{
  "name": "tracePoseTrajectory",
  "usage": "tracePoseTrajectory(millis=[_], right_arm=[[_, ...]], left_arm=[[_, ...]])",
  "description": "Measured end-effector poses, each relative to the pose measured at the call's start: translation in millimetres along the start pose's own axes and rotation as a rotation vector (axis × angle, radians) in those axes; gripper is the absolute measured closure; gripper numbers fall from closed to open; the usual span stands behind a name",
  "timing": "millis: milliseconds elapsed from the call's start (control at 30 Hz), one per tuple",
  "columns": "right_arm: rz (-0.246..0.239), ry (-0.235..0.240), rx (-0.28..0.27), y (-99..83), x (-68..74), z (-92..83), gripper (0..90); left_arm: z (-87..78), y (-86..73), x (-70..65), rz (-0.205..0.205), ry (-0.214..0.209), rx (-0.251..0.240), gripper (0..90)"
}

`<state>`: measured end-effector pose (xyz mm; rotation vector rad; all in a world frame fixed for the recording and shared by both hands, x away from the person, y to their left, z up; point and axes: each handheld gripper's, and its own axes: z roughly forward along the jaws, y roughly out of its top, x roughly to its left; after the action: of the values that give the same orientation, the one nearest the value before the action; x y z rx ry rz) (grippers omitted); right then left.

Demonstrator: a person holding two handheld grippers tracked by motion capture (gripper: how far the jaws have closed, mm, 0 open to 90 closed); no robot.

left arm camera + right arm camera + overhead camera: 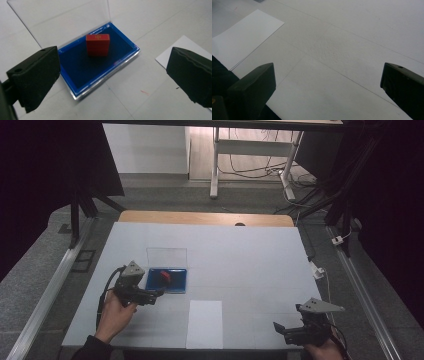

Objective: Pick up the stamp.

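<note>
A small red block (97, 45) stands upright inside a shallow blue case (75, 72) whose clear lid (62, 20) is raised behind it. In the high view the blue case (177, 283) lies left of the table's middle, with the red block (165, 276) in it. My left gripper (161, 292) hovers just left of the case, jaws wide apart and empty; in the left gripper view the left gripper (113, 80) frames the case's near corner. My right gripper (278, 327) is held low at the table's front right, open, with bare table between its jaws (327, 87).
A white sheet of paper (205, 323) lies at the front edge, between the two grippers; the same sheet (242, 37) is seen in the right gripper view. The white table (240, 255) has a wooden strip at its far edge. Metal rails flank both sides.
</note>
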<state>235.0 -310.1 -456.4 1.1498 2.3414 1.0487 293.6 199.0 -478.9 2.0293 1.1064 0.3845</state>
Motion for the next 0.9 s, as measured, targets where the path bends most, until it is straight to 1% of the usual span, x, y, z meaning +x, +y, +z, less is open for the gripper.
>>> tracePoseTrajectory(millis=[67,200,300,467,567,700,767,900], right_arm=[[-0.002,-0.001,0.002,0.1,0.0,0.0,0.2],[-0.001,0.001,0.004,0.2,-0.1,0.2,0.2],[-0.002,0.002,0.005,0.2,-0.1,0.3,0.2],[-0.003,0.002,0.007,0.2,0.1,0.3,0.2],[-0.005,0.003,0.007,0.2,0.2,0.6,0.2],[-0.007,0.004,0.009,0.3,0.3,0.8,0.2],[-0.007,0.004,0.009,0.3,0.4,0.8,0.2],[-0.009,0.005,0.011,0.4,0.7,1.1,0.2]], left_arm=[[4.4,2.3,1.3,-0.006,-0.002,-0.004,0.0],[12.3,8.3,3.2,-0.008,0.008,0.009,0.0],[18.5,12.4,3.4,-0.003,0.023,0.030,0.0],[30.0,17.0,4.1,0.004,0.028,0.060,0.0],[37.4,19.0,5.9,0.011,0.038,0.078,0.0],[48.1,20.5,9.2,0.012,0.031,0.105,0.1],[52.0,21.4,10.4,0.019,0.023,0.116,0.1],[57.6,23.8,11.9,0.031,0.041,0.135,1.4]])
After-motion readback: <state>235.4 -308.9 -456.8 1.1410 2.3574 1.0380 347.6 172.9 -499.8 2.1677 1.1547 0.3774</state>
